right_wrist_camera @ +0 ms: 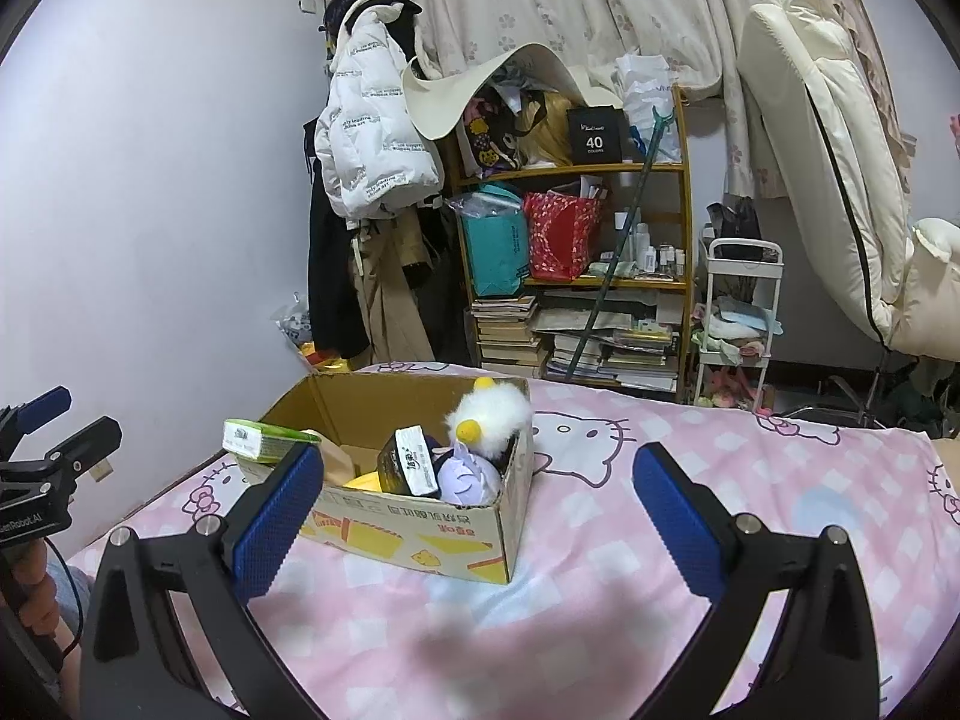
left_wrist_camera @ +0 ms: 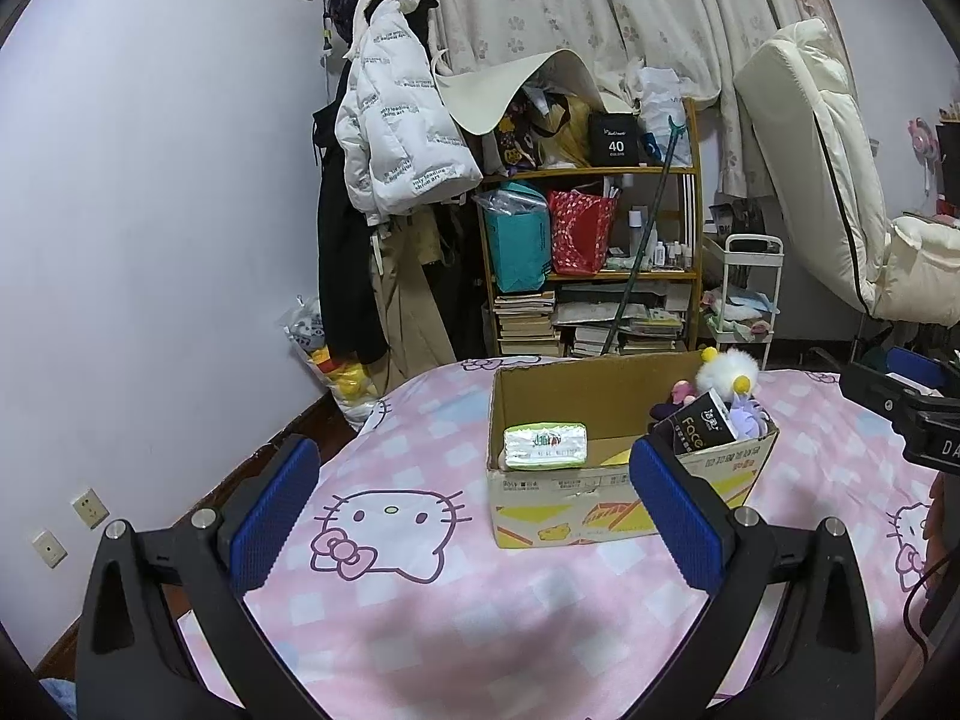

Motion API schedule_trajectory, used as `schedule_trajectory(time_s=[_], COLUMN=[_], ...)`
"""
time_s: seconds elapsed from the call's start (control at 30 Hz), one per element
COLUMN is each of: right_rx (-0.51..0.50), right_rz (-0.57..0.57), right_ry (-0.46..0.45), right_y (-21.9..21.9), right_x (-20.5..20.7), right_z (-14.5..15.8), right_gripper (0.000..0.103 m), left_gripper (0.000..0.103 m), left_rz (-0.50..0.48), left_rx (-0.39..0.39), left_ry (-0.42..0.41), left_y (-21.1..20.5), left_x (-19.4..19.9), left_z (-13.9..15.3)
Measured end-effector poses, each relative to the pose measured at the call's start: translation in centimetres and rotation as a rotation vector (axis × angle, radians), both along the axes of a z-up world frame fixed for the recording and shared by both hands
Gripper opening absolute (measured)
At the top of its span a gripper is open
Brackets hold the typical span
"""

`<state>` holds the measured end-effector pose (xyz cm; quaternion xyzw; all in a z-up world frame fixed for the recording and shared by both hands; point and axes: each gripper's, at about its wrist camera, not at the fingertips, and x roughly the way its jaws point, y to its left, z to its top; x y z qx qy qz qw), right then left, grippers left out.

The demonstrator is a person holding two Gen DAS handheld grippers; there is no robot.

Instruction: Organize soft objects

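An open cardboard box [left_wrist_camera: 564, 501] [right_wrist_camera: 420, 531] stands on the pink Hello Kitty bedspread [left_wrist_camera: 480, 618] [right_wrist_camera: 600, 540]. In it are a green-and-white tissue pack [left_wrist_camera: 545, 446] [right_wrist_camera: 264, 439], a black "Face" pack [left_wrist_camera: 705, 425] [right_wrist_camera: 409, 461], a white fluffy plush with yellow bits [left_wrist_camera: 729, 369] [right_wrist_camera: 493, 414] and a purple soft toy [left_wrist_camera: 747, 417] [right_wrist_camera: 468, 477]. My left gripper [left_wrist_camera: 474, 510] is open and empty, just in front of the box. My right gripper [right_wrist_camera: 480, 516] is open and empty, in front of the box's right corner.
The right gripper's body [left_wrist_camera: 912, 414] shows at the right edge of the left wrist view; the left gripper's body [right_wrist_camera: 42, 474] shows at the left edge of the right wrist view. Behind the bed stand a cluttered shelf [left_wrist_camera: 591, 252], hanging coats [left_wrist_camera: 390, 138] and a white cart [left_wrist_camera: 747, 294].
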<state>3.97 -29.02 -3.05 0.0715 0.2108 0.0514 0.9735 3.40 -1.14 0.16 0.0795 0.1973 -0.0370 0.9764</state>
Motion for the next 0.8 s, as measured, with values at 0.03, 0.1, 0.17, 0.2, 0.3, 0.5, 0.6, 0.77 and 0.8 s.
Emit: schedule_trajectory(time_s=[0.03,0.1,0.17,0.2,0.3,0.5,0.6,0.77,0.8], right_rx=[0.0,0.001,0.0,0.0,0.0,-0.006,-0.005,-0.004,-0.004], right_rz=[0.0,0.001,0.001,0.002,0.003,0.0,0.0,0.001,0.002], right_ry=[0.001,-0.003,-0.002,-0.001,0.001,0.002,0.001,0.003,0.002], right_y=[-0.02,-0.08,-0.08,-0.08,-0.05,0.1,0.05,0.05,0.04], right_x=[0.01,-0.03,0.01,-0.02,-0.02,-0.02,-0.02,-0.01,-0.01], right_z=[-0.03,-0.07,-0.08,0.04,0.0,-0.26,-0.4,-0.35,-0.35], right_gripper=[0.103,0.103,0.103,0.103,0.103,0.103,0.103,0.103,0.103], left_gripper=[0.102,0.102,0.102,0.102,0.102,0.102,0.102,0.102,0.102], left_rz=[0.0,-0.001,-0.006,-0.013,-0.02,-0.023,-0.024,-0.018,-0.016], left_rx=[0.0,0.0,0.001,-0.002,-0.007,-0.005,-0.005,-0.008,-0.008], left_ry=[-0.001,-0.001,0.0,0.002,-0.005,-0.002,0.005,0.007,0.006], left_y=[0.06,0.06,0.06,0.06,0.16,0.0,-0.03,0.11,0.15], left_x=[0.0,-0.05,-0.02,-0.05,-0.06,-0.09,-0.02,-0.01,-0.02], left_z=[-0.01,-0.03,-0.07,-0.03,0.12,0.2,0.17,0.06,0.08])
